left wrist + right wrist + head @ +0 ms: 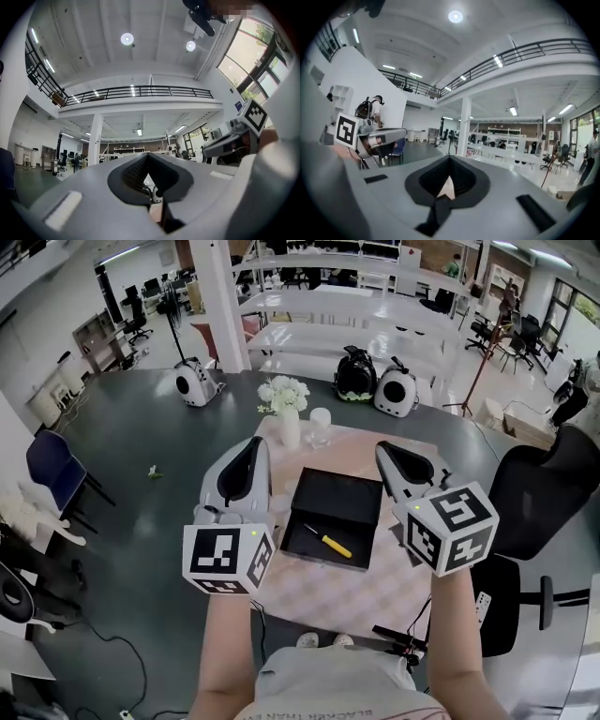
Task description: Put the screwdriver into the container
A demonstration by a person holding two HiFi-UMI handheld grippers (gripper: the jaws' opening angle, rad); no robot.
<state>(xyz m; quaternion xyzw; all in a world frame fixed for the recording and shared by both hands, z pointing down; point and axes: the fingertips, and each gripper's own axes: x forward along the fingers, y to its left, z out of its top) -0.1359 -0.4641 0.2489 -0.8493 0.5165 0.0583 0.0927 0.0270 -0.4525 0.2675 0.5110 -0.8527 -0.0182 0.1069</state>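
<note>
Nearest us, we are holding the left gripper (251, 448) and right gripper (386, 454) either side of the container (342, 493), each closed on nothing. Between them the yellow-handled screwdriver (328, 542) is lying inside it, so the task is looking done. We are risking a knock to the container, or the flower vase (284, 418) beyond, if a gripper swings carelessly. No brand is legible; the cubes are showing only square markers.

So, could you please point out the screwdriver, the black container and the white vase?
screwdriver (337, 547), head view, yellow handle.
black container (339, 497), head view, bare floor.
white vase (290, 430), head view, body.
</note>
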